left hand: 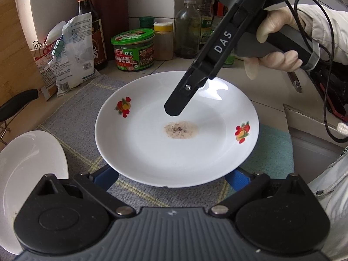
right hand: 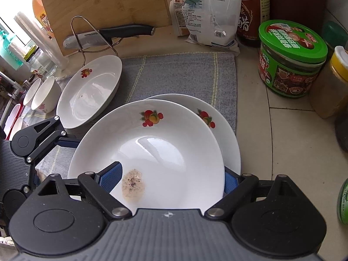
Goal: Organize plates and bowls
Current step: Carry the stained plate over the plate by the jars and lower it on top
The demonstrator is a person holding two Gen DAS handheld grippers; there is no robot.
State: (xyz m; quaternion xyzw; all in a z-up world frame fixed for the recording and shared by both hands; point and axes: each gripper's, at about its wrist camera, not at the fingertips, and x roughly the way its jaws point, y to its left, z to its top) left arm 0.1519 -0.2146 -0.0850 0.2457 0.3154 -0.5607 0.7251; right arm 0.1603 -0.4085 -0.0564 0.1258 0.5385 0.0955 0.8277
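A white fruit-print plate (left hand: 174,152) with a brown speckled smear lies tilted over a second matching plate (right hand: 228,130) on the grey cloth (right hand: 174,74). My left gripper (left hand: 171,174) is open; its blue fingers (left hand: 106,176) are spread wide and run under the plate's near rim. My right gripper (right hand: 171,174) is also open and straddles the top plate (right hand: 152,148). One blue finger (right hand: 111,178) lies over the plate's inside and the other sits outside its rim. In the left wrist view only one right finger (left hand: 176,106) shows, over the plate.
A third plate (right hand: 89,91) leans at the cloth's left, with small bowls (right hand: 45,95) beyond it. A knife (right hand: 108,34) rests on a wire rack before a cutting board (right hand: 104,2). Bags (right hand: 208,10), a green-lidded jar (right hand: 291,58) and bottles crowd the back. A gloved hand (left hand: 276,43) holds the right gripper.
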